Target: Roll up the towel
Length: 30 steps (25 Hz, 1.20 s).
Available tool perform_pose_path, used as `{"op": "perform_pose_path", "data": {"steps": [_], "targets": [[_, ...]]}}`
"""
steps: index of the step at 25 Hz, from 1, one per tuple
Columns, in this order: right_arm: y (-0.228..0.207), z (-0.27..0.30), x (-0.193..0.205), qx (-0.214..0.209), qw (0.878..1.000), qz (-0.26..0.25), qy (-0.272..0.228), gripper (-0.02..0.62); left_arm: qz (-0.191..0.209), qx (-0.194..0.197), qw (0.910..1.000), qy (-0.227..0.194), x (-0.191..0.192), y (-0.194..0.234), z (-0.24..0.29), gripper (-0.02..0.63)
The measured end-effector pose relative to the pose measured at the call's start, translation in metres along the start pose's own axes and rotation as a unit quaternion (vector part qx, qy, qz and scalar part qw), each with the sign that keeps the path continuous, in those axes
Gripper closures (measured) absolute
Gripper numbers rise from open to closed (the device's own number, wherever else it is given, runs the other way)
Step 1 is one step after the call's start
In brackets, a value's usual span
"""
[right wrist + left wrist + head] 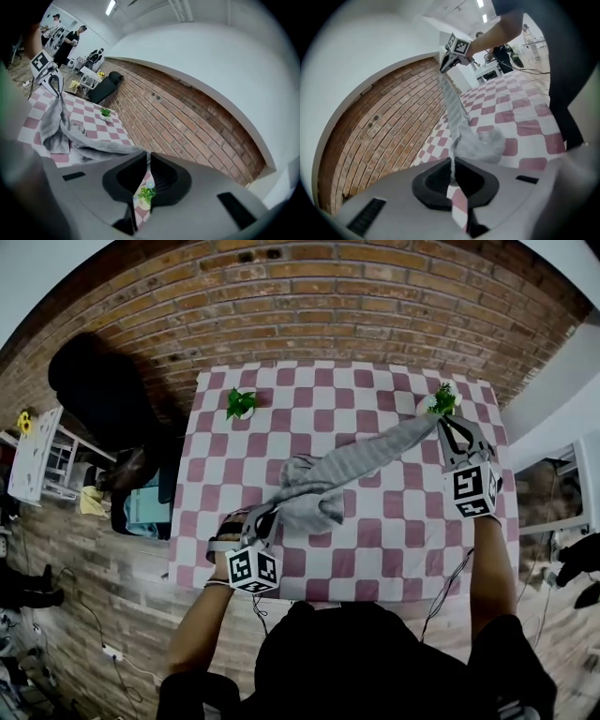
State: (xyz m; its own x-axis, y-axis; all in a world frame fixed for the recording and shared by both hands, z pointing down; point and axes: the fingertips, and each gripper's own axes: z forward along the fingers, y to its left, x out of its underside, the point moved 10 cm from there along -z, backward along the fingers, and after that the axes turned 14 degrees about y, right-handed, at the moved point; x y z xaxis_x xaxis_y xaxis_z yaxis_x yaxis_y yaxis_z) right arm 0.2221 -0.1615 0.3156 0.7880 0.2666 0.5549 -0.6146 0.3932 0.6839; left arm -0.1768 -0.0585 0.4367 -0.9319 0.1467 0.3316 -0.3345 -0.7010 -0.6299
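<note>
The left hand-held gripper (pixel 265 519) has its jaws closed on one end of the grey towel (pixel 323 486), with a thin edge of cloth pinched between them. It sits close to the near edge of the bench (pixel 375 559), left of the middle. The right hand-held gripper (pixel 442 423) is likewise closed tight on the towel's other end, up by the far right corner, just beside a small green plant (pixel 442 399). Between the two, the towel runs diagonally over the pink and white checked cloth as a twisted band (lifted at both ends). A loose bunch sags close to the left hand-held gripper, and it seems to rest on the bench around the middle. A second small plant (pixel 241 403) stands near the far left corner, well apart from the towel. A brick wall (pixel 356 306) runs behind the far edge.
</note>
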Motion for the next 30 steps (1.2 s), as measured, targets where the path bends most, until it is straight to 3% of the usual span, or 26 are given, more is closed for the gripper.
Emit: {"op": "perform_pose_path", "data": {"steps": [3,5,7,9,10,12,13,15,17,21,24,26,27,30], "targets": [[0.012,-0.013,0.023,-0.007,1.000,0.017,0.023,0.571,0.035,0.006,0.9993,-0.006,0.027,0.002,0.010,0.595],[0.026,-0.017,0.041,-0.021,0.998,0.029,0.044,0.571,0.029,0.022,0.9994,-0.002,0.046,0.004,0.026,0.595],[0.046,-0.019,0.057,-0.043,0.996,0.042,0.068,0.571,-0.021,0.044,0.9987,0.009,0.064,0.005,0.046,0.591],[0.068,-0.018,0.070,-0.066,0.992,0.051,0.090,0.571,-0.110,0.073,0.9910,0.023,0.076,0.004,0.065,0.575],[0.077,-0.017,0.075,-0.077,0.991,0.054,0.096,0.571,-0.165,0.086,0.9821,0.030,0.081,0.002,0.072,0.556],[0.094,-0.015,0.081,-0.094,0.988,0.059,0.105,0.571,-0.268,0.101,0.9576,0.037,0.086,-0.006,0.075,0.406],[0.100,-0.014,0.083,-0.099,0.987,0.064,0.110,0.571,-0.310,0.098,0.9451,0.033,0.086,-0.011,0.072,0.361],[0.109,-0.014,0.083,-0.105,0.985,0.075,0.115,0.571,-0.370,0.079,0.9254,0.018,0.078,-0.022,0.057,0.351],[0.114,-0.013,0.083,-0.107,0.984,0.082,0.116,0.571,-0.407,0.067,0.9108,0.003,0.061,-0.030,0.043,0.368],[0.121,-0.007,0.083,-0.118,0.984,0.086,0.104,0.571,-0.468,0.092,0.8786,-0.026,0.019,-0.038,0.043,0.415],[0.125,-0.007,0.085,-0.123,0.983,0.091,0.105,0.571,-0.489,0.097,0.8663,-0.032,-0.007,-0.037,0.059,0.446],[0.127,-0.007,0.086,-0.125,0.982,0.093,0.108,0.571,-0.513,0.095,0.8525,-0.025,-0.017,-0.031,0.072,0.454],[0.127,-0.008,0.087,-0.126,0.982,0.094,0.108,0.571,-0.533,0.096,0.8403,-0.019,-0.020,-0.028,0.078,0.454],[0.127,-0.007,0.090,-0.131,0.981,0.099,0.099,0.569,-0.604,0.105,0.7903,-0.004,-0.022,-0.020,0.092,0.442]]}}
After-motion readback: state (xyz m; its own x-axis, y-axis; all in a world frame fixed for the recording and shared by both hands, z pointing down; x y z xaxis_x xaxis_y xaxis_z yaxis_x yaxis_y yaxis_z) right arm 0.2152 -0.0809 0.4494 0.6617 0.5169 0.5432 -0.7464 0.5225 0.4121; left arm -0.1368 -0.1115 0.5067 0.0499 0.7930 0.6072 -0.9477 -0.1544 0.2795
